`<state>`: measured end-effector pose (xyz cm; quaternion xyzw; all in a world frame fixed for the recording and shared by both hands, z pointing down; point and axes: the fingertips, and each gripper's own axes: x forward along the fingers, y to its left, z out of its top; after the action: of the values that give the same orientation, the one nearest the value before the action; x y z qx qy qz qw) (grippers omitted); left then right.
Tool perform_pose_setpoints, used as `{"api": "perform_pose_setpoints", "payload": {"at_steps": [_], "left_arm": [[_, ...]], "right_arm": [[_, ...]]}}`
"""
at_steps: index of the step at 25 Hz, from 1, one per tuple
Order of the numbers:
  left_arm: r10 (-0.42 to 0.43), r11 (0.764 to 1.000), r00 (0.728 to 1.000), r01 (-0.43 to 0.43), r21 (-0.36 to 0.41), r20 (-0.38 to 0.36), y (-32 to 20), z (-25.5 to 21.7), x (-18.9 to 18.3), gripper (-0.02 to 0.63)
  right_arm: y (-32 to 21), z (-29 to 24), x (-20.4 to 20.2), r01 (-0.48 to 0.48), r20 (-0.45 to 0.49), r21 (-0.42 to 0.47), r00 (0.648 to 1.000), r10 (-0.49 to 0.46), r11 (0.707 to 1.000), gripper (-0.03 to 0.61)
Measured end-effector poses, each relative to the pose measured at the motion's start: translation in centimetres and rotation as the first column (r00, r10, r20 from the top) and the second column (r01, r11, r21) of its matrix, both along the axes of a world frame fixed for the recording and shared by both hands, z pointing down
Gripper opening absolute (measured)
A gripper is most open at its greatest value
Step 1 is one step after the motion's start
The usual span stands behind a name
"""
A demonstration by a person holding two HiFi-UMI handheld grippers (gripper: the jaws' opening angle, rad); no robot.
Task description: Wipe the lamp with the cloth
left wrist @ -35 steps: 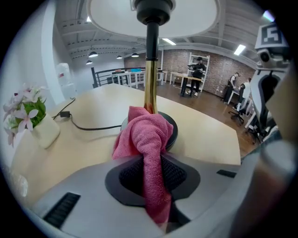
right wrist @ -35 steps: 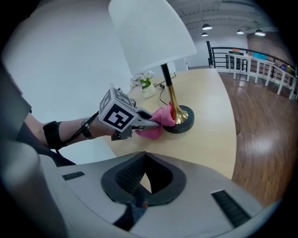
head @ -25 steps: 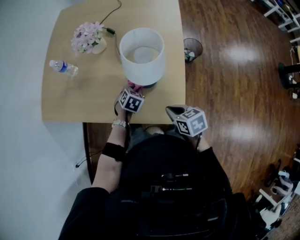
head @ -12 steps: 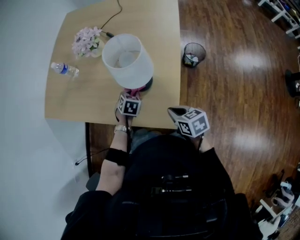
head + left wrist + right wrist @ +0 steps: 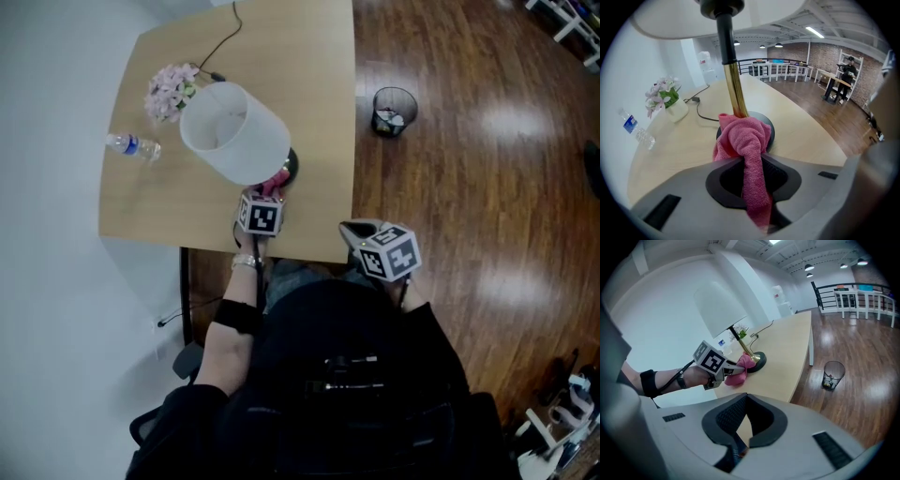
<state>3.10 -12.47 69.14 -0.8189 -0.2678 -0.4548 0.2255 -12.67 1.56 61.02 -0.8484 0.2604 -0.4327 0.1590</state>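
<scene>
A lamp with a white shade point(image 5: 234, 131), a brass pole point(image 5: 733, 82) and a dark round base point(image 5: 765, 127) stands near the table's front edge. My left gripper point(image 5: 272, 192) is shut on a pink cloth point(image 5: 746, 140). The bunched end of the cloth presses against the foot of the pole, on the base. The right gripper view shows the same grip from the side, with the pink cloth point(image 5: 739, 371) at the lamp base point(image 5: 758, 361). My right gripper point(image 5: 351, 226) hangs off the table's front edge, shut with nothing in its jaws, apart from the lamp.
A pot of pale pink flowers point(image 5: 172, 87) and a water bottle point(image 5: 133, 145) sit on the wooden table point(image 5: 319, 84) left of the lamp. The lamp's black cord point(image 5: 232, 17) runs to the far edge. A mesh waste bin point(image 5: 394, 110) stands on the wood floor to the right.
In the head view the white shade now shows further left, off its base. The left gripper has rolled a little with the cloth at the pole. The right gripper has drifted slightly down-right.
</scene>
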Motion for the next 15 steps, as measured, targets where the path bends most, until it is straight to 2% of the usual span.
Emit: {"api": "perform_pose_setpoints", "payload": {"at_steps": [4,8,12,15], "left_arm": [[-0.024,1.000,1.000,0.024,0.004,0.007,0.9,0.0,0.1,0.083],[-0.025,0.999,0.999,0.026,-0.027,0.044,3.0,0.2,-0.8,0.083],[0.022,0.999,0.999,-0.021,-0.043,0.035,5.1,-0.1,-0.3,0.083],[0.026,0.995,0.999,-0.023,-0.101,0.029,6.3,-0.4,0.6,0.083]], "right_arm": [[0.3,0.7,-2.0,0.008,0.037,0.019,0.999,-0.008,1.000,0.006],[0.5,1.3,-3.1,0.015,0.065,0.023,0.998,-0.016,1.000,0.006],[-0.1,0.9,-1.1,0.006,0.075,0.024,0.997,-0.008,1.000,0.006],[-0.4,-0.1,0.4,0.028,0.069,0.008,0.997,-0.028,1.000,0.006]]}}
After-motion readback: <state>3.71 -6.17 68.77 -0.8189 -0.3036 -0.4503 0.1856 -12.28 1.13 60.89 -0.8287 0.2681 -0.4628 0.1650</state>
